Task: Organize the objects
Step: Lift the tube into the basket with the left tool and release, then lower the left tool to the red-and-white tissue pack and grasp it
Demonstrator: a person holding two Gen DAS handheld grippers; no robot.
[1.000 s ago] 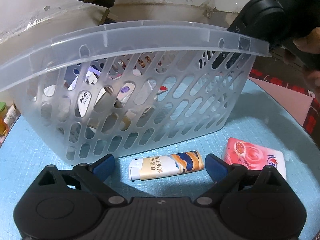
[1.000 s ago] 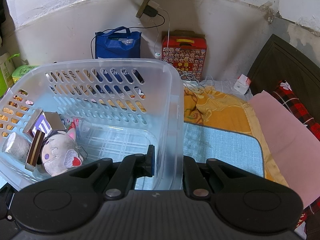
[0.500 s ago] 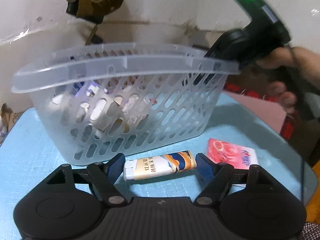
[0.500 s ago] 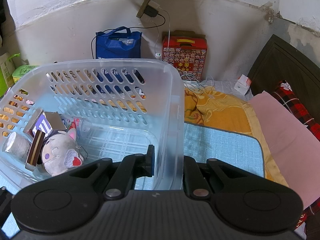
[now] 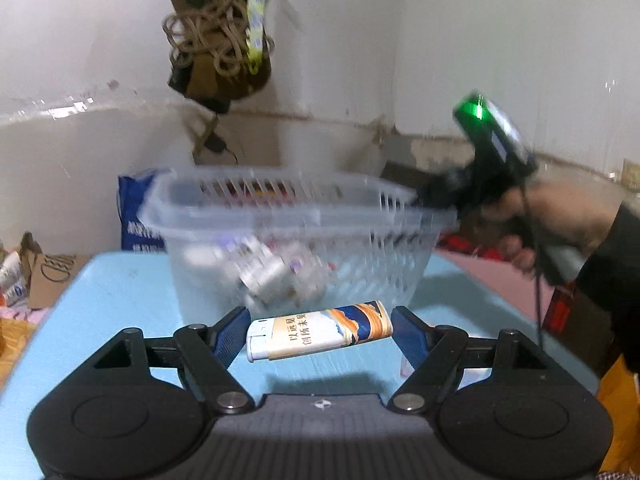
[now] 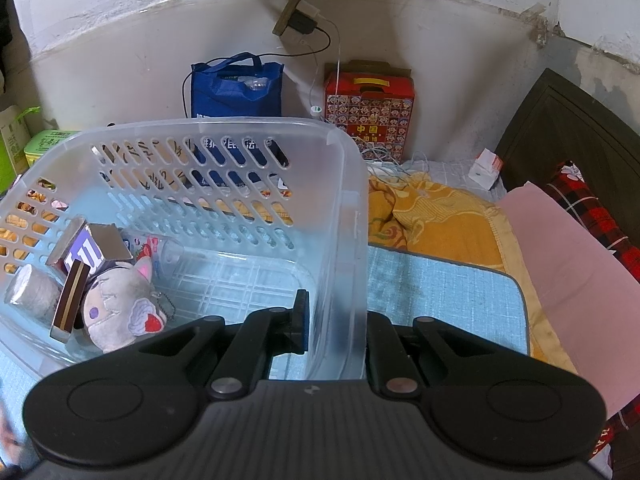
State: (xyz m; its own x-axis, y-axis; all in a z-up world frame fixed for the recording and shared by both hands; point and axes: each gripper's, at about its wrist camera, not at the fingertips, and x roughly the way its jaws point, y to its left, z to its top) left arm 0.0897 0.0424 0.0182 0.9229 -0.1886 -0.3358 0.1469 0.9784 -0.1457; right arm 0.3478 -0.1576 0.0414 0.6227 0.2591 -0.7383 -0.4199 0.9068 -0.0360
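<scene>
Underneath everything lies the blue-topped desk point(image 5: 120, 300), and on it stands the clear slotted plastic basket point(image 6: 224, 136), blurred in the left wrist view. The right hand-held gripper point(image 6: 334, 326) is clamped on the basket's near right wall, one blue pad inside and the other finger outside the rim; in the left wrist view the same tool and the person's hand point(image 5: 552, 216) show at the basket's right edge.

Inside the basket, gathered at its left end, are a grey plush cat point(image 6: 120, 308) with a red heart, a purple box point(image 6: 86, 250) marked 11, a thin brown-edged box point(image 6: 68, 304) leaning beside the plush, and a silvery roll point(image 6: 28, 290).

Nearer the left wrist camera, the left hand-held gripper point(image 5: 318, 330) grips a lighter point(image 5: 318, 330) crosswise, the blue fingers point(image 5: 230, 334) pressing its two ends. The lighter has a white cap on the left and cream, blue and orange print with Chinese characters; it sits in front of the basket, its shadow on the desk below it.

Behind the basket, a blue tote bag point(image 6: 236, 84) and a red printed box point(image 6: 368, 104) stand against the wall.
</scene>
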